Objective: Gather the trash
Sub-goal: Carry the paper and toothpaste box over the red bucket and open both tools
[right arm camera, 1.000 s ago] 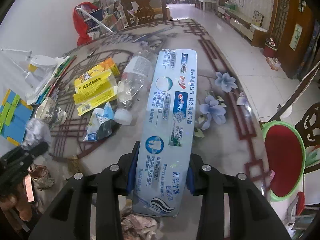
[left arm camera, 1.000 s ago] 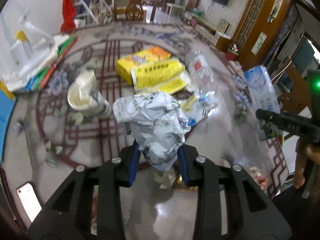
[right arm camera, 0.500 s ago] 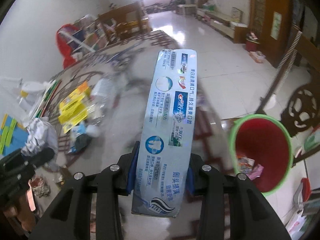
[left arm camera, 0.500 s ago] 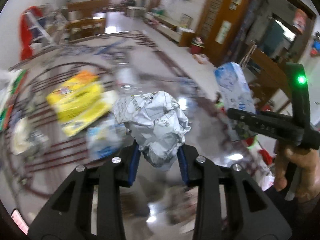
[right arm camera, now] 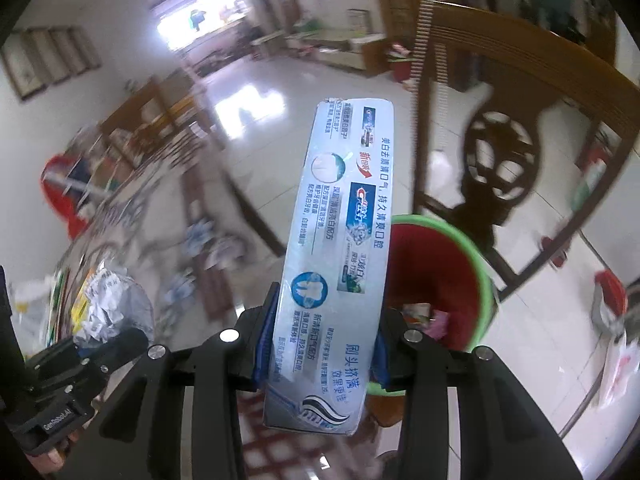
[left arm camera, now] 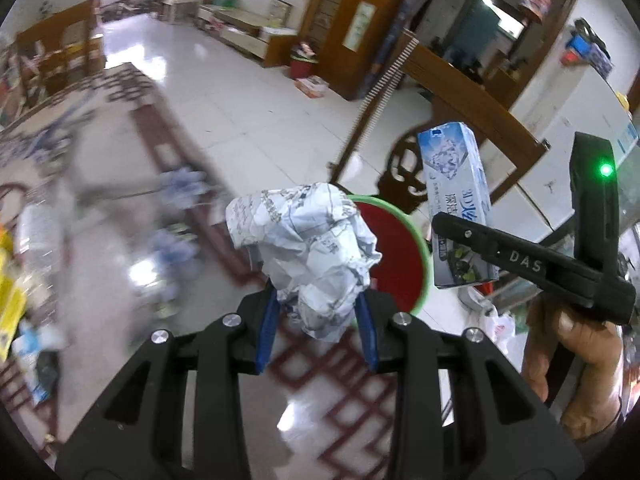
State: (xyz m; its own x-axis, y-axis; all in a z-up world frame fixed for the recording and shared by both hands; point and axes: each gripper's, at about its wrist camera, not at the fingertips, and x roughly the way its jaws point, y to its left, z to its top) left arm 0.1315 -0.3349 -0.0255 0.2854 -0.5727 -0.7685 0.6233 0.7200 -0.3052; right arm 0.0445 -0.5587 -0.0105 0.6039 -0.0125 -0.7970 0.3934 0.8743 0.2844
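Over the bin (right arm camera: 478, 276): your left gripper (left arm camera: 318, 316) clamps paper (left arm camera: 308, 248); right gripper (right arm camera: 320, 344) clamps box (right arm camera: 340, 248).
Risk: release early and the long box tips off the rim.

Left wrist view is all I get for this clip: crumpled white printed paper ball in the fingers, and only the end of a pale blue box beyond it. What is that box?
Observer: A long pale blue toothpaste carton, printed with a tooth symbol.
Operator: Is it gripped or just resting?
Observer: Gripped: the right gripper has its blue fingers pressed on the carton's two long sides, near its lower end.
Operator: My paper ball covers much of the red bin with the green rim. Anything in it?
Observer: Yes, the right wrist view looks into the red bin; some small litter, one piece pink, lies at the bottom.
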